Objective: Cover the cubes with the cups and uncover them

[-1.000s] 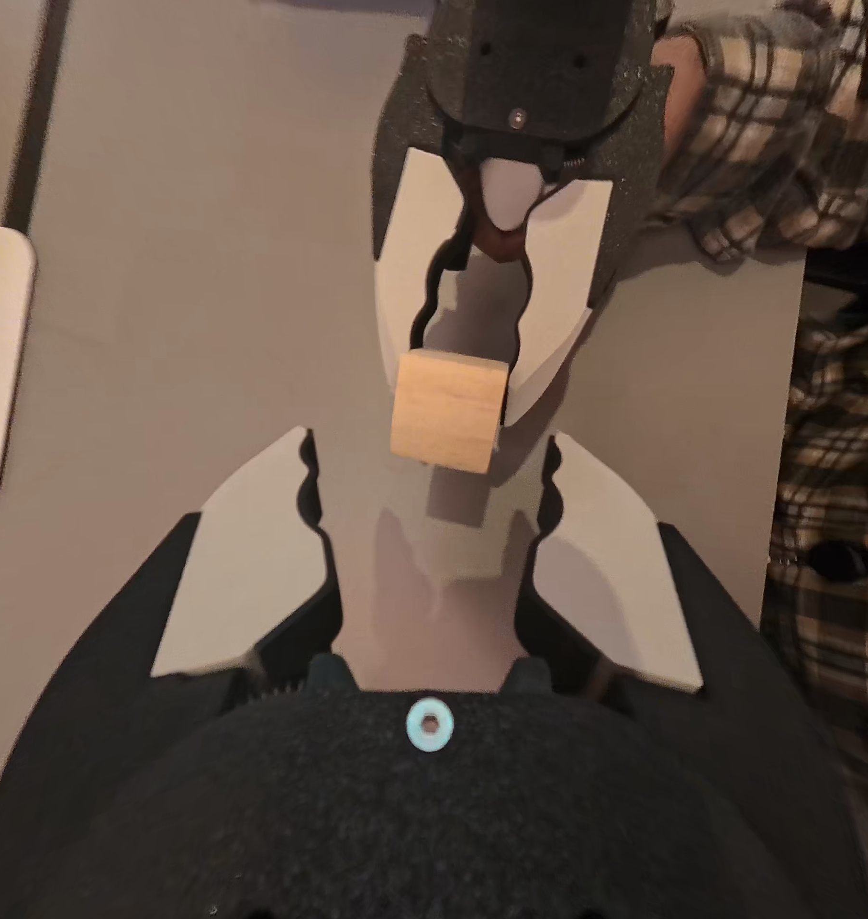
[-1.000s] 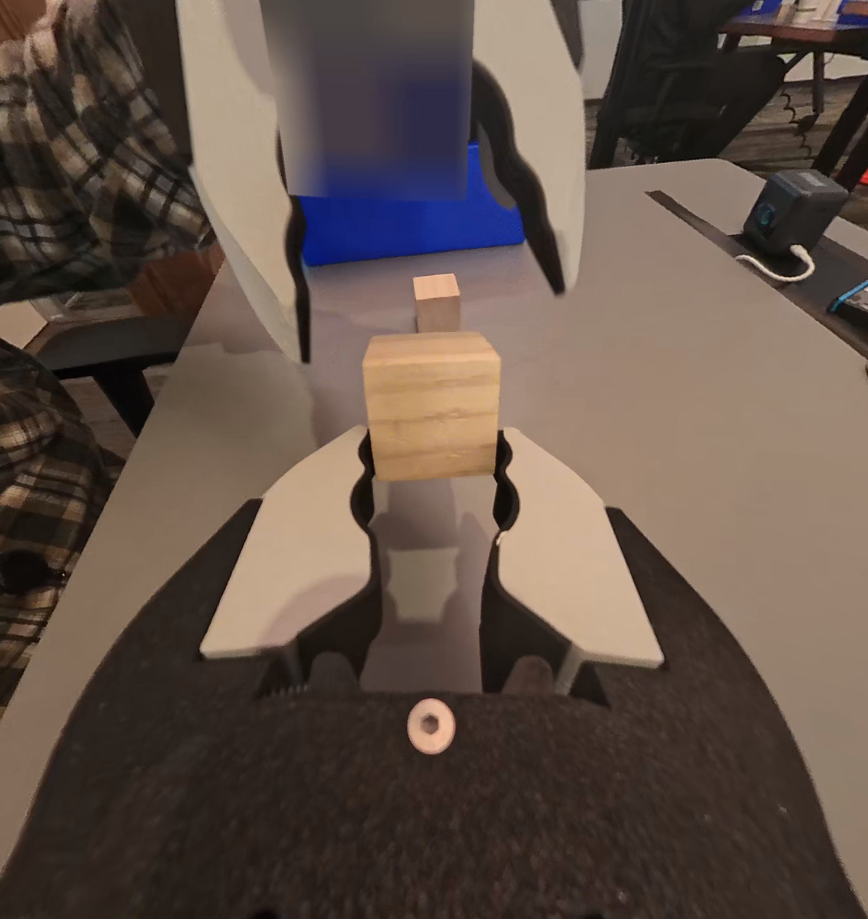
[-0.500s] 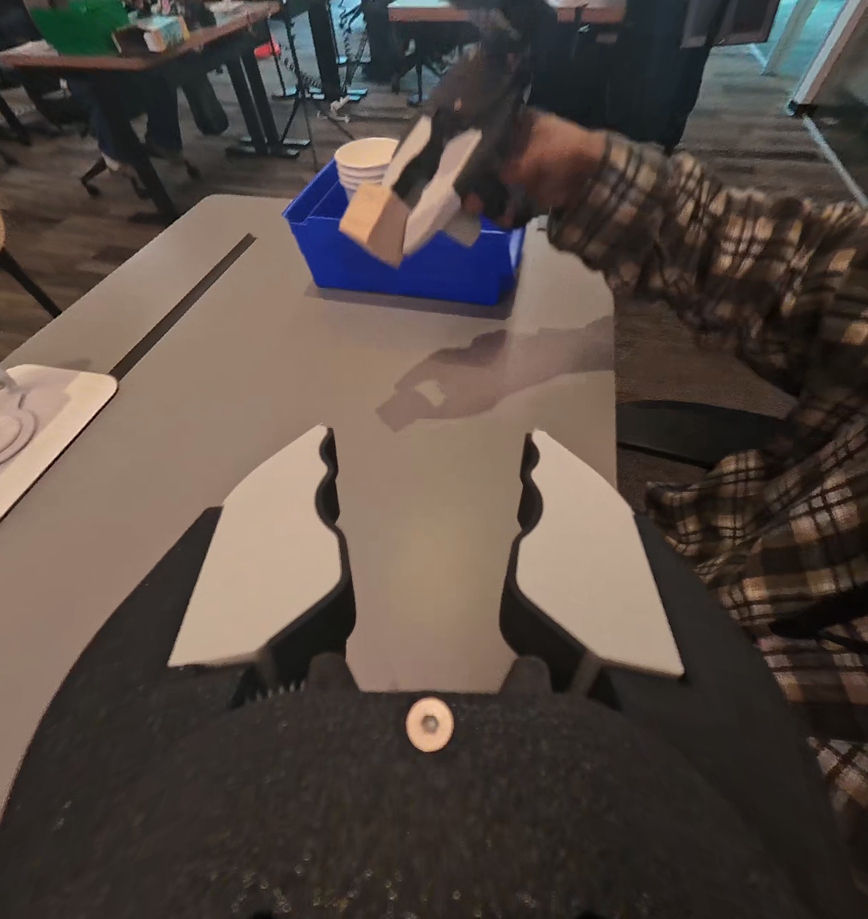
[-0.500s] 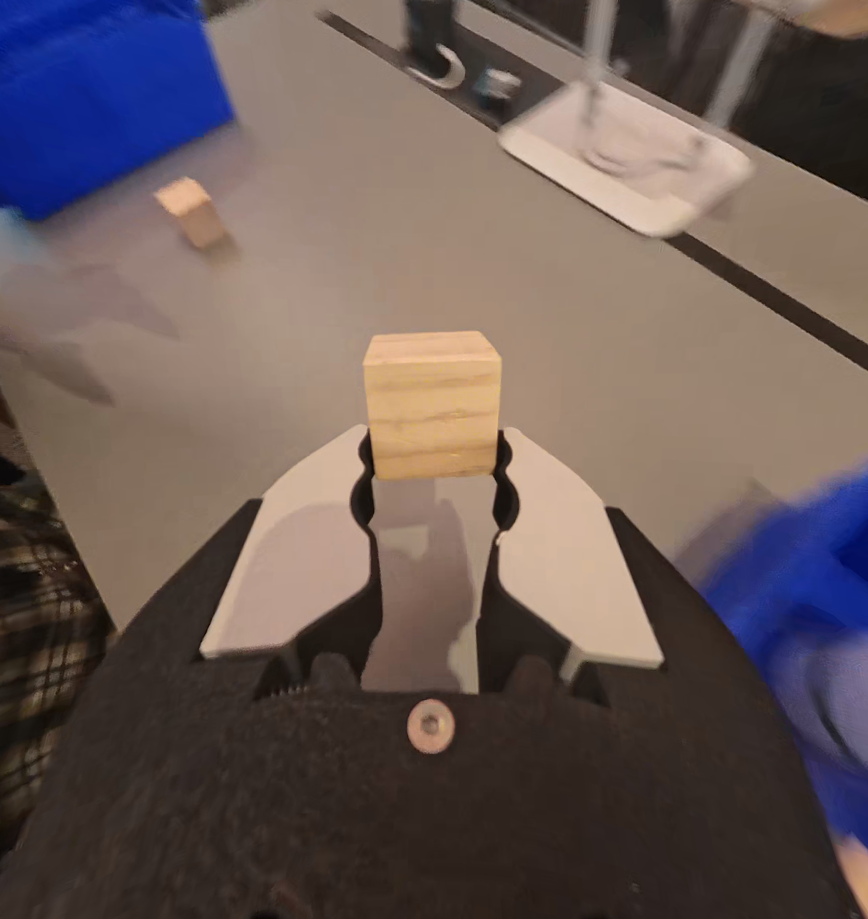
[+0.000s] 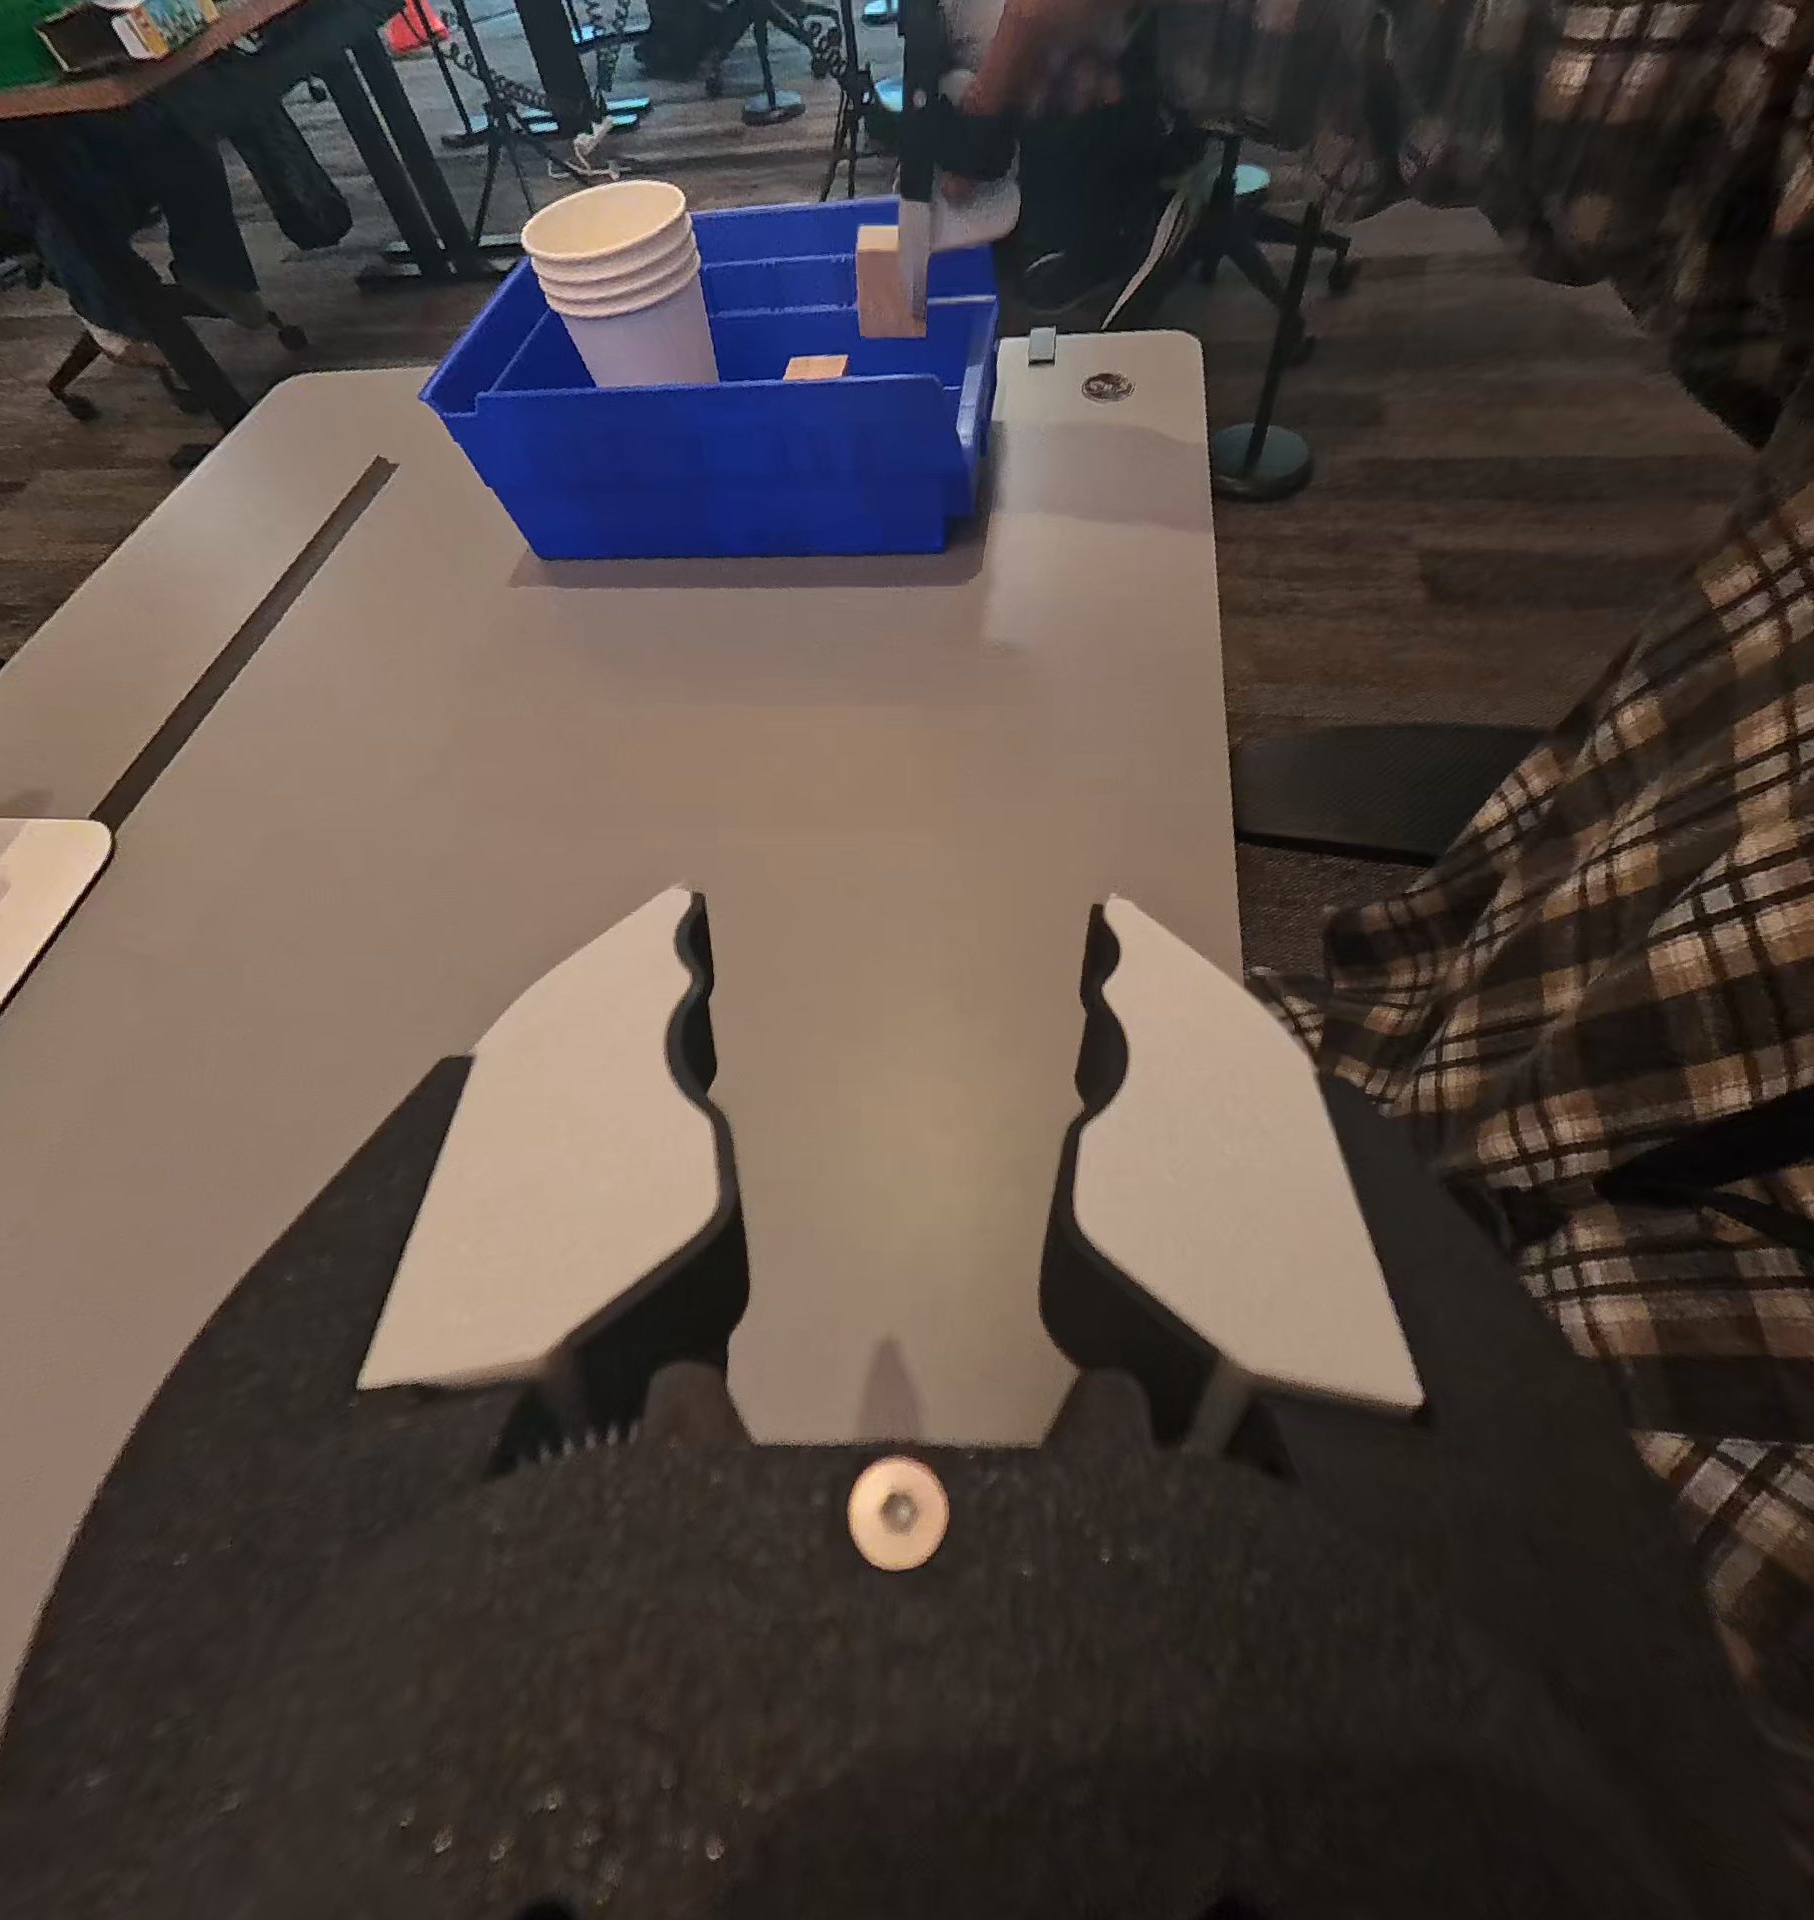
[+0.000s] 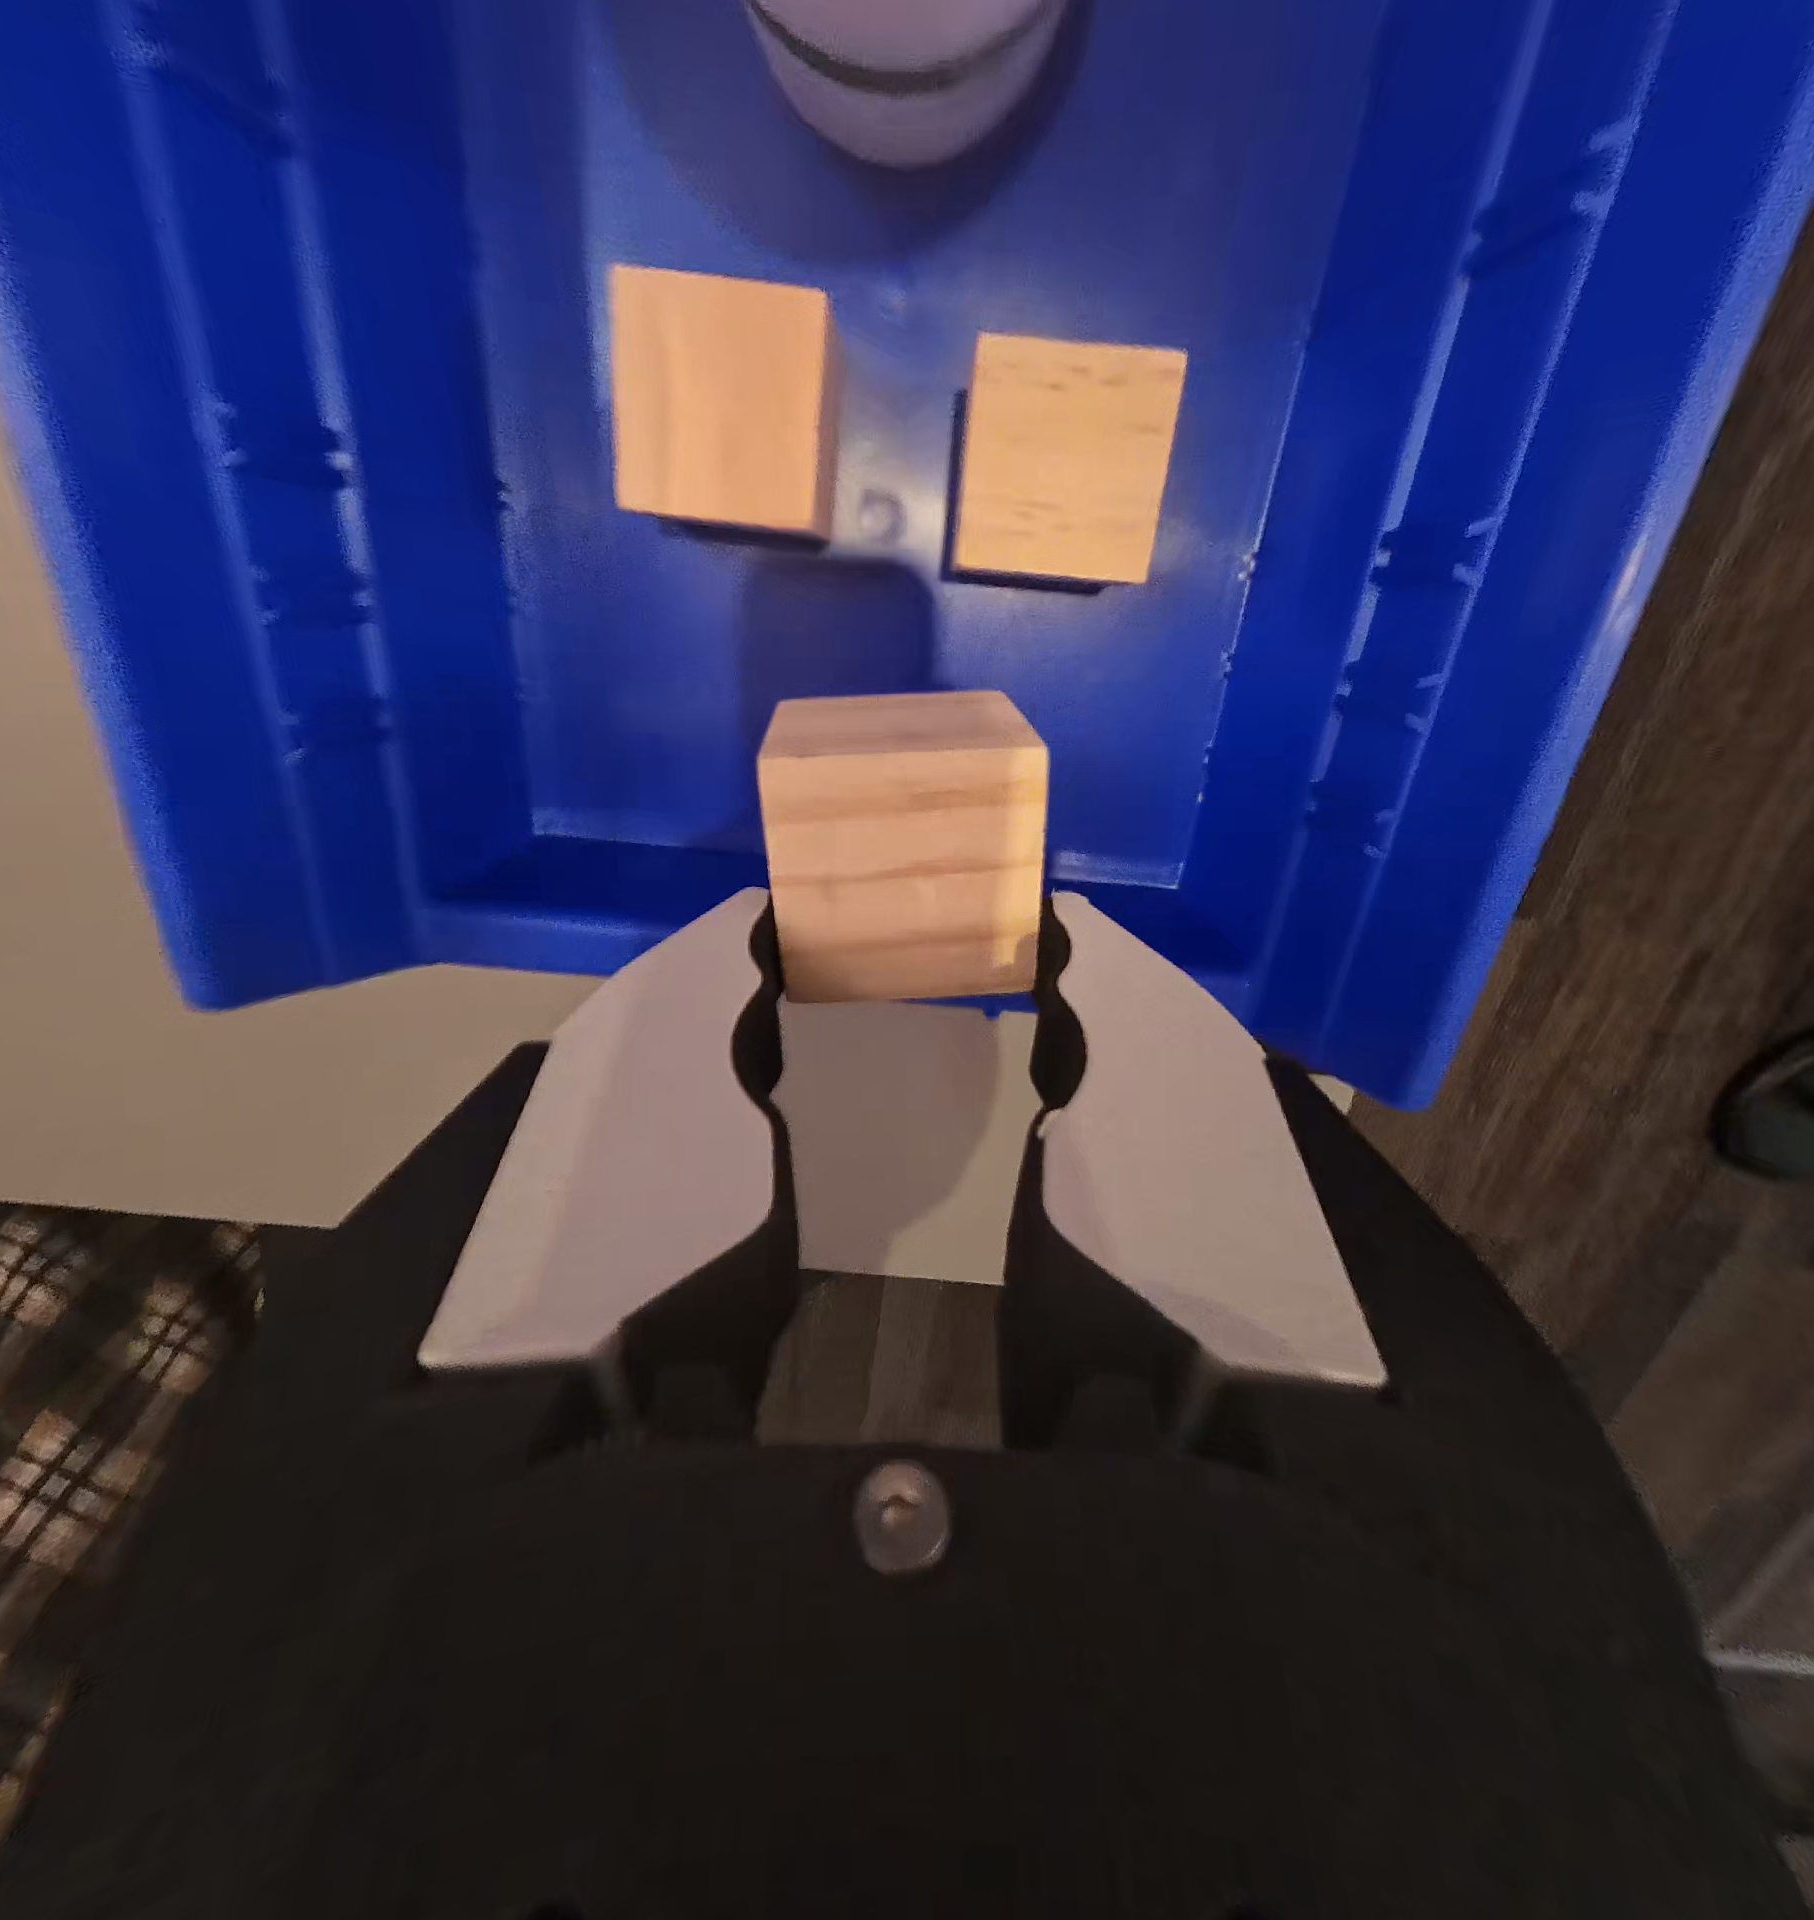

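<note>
Wooden cube (image 6: 903,857) sits pinched between the fingertips of the right gripper (image 6: 908,951), held in the air above the blue bin (image 6: 259,540), with its jaws pressed against the cube's 2 sides. In the right wrist view, which looks straight down into the bin, 2 more cubes lie flat on the bin floor: one on the left (image 6: 721,390) and one on the right (image 6: 1069,457), set apart by a narrow gap, both farther in than the held cube. Beyond them the white cups (image 6: 903,83) show at the bin's far end, cut off by the top edge.

The left wrist view shows the left gripper (image 5: 895,914) low over the grey table (image 5: 570,779), its jaws spread wide with nothing between them. At the table's far end stands the bin (image 5: 716,457). A stack of about 5 cups (image 5: 628,281) stands upright in its left part. In its right part the top of 1 cube (image 5: 816,367) shows over the near wall, and above that the right gripper (image 5: 918,260) hangs with its cube (image 5: 882,281) over the bin. A plaid sleeve (image 5: 1609,935) fills the right side of this view. A white pad (image 5: 9,914) lies at the table's left edge, well apart from the bin.
</note>
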